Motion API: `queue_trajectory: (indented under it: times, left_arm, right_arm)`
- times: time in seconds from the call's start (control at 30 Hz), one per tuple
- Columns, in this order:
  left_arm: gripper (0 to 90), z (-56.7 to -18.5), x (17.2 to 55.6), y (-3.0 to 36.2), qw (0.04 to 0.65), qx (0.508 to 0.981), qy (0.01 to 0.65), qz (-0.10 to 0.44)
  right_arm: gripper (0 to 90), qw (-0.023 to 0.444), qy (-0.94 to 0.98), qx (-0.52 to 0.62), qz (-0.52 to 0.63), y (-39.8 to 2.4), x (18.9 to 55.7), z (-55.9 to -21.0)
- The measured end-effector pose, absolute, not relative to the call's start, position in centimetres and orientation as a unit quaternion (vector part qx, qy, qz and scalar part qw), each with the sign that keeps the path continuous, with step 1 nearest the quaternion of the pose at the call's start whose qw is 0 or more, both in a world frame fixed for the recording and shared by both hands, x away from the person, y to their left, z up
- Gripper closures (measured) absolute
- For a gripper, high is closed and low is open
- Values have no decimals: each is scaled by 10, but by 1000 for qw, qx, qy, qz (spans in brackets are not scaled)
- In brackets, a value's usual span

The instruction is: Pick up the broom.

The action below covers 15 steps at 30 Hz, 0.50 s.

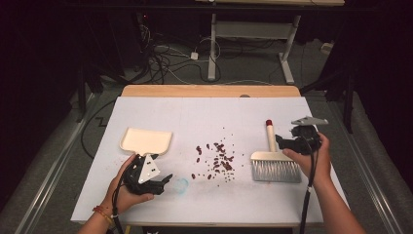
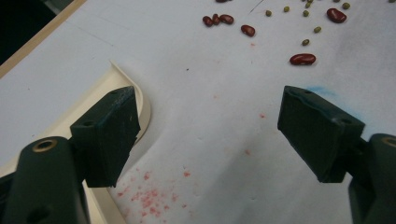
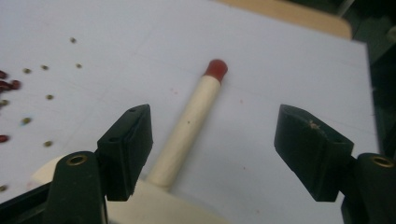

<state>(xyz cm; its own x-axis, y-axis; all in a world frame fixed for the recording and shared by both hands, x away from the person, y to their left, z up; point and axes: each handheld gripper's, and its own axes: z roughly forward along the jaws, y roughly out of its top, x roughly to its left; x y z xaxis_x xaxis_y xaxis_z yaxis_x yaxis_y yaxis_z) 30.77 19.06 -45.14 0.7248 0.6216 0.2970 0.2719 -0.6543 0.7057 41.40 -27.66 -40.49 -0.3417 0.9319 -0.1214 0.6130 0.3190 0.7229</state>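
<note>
Cream brush handle [image 3: 189, 126], open right claw [image 3: 219, 154]

One dustpan [image 1: 145, 141], one brush [image 1: 275, 165], two claws, many scattered beans [image 1: 218, 160].

A cream plastic dustpan [image 1: 145, 141] lies flat on the left part of the white table cover, its open edge towards the scattered beans; in the left gripper view its rounded rim [image 2: 140, 100] shows just beside one jaw. A hand brush [image 1: 275, 161] with a cream handle tipped in red, a cream head and grey bristles lies flat on the right part, handle pointing away from the person and bristles towards them. Between the two lie scattered dark red kidney beans [image 1: 217, 158] with small green beans [image 2: 305, 42] among them, loosely spread.
</note>
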Motion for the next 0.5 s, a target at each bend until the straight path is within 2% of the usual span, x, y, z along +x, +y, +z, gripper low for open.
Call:
queue_trajectory:
  times: [0.1,0.23,0.3,0.33,0.4,0.47,0.5]
  left_arm:
    - [198,-453,308,191,324,871,258,264]
    - [198,-455,307,191,318,875,256,262]
    - [198,-456,307,190,316,876,255,261]
    - [198,-456,306,190,315,876,255,261]
    - [200,-456,306,191,314,877,256,260]
    - [200,-456,306,191,311,878,255,261]
    - [200,-456,306,191,310,878,255,261]
  right_arm:
    - [313,221,777,524,269,-271,441,-420]
    - [362,190,789,535,233,-261,462,-444]
    - [357,168,796,538,220,-257,469,-456]
    - [371,173,793,538,226,-257,470,-456]
    - [459,173,798,531,225,-253,469,-454]
    - [594,174,805,520,227,-250,466,-454]
    - [622,171,808,514,232,-248,465,-454]
